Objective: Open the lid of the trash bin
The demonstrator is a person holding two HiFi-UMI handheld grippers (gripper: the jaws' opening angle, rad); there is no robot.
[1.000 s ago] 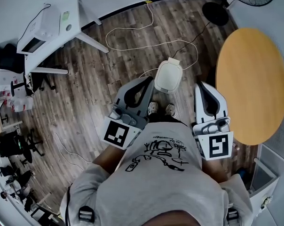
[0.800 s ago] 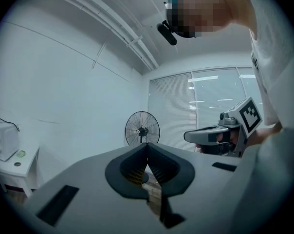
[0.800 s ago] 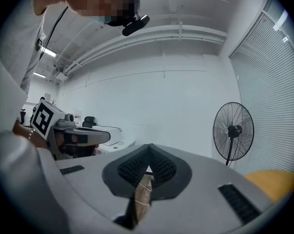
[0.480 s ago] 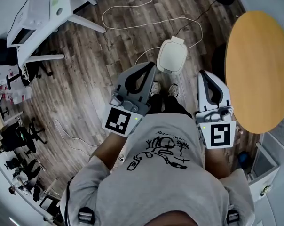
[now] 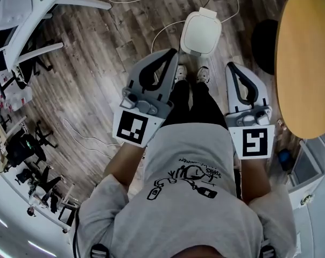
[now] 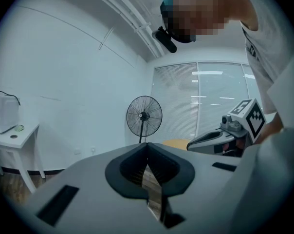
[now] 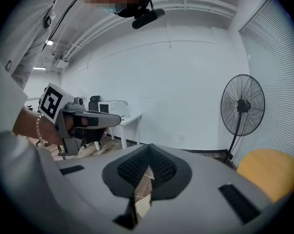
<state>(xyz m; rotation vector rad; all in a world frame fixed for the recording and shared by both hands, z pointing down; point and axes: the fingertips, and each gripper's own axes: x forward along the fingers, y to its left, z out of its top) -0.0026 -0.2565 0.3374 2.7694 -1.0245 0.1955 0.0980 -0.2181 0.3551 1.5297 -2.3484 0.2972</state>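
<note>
Currently, your left tool point(image 5: 171, 54) closed tight and empty, your right tool point(image 5: 231, 66) likewise, trash bin point(image 5: 200, 32) on the floor point(image 5: 114, 47) just beyond your shoes point(image 5: 203, 75), lid down.

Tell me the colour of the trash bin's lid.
Off-white, close to cream. The lid shows best in the head view, seen from above.

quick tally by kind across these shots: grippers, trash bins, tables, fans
grippers: 2 (left gripper, right gripper)
trash bin: 1, lid down
tables: 2 (round wooden table, white desk)
standing fan: 1
total: 6
</note>
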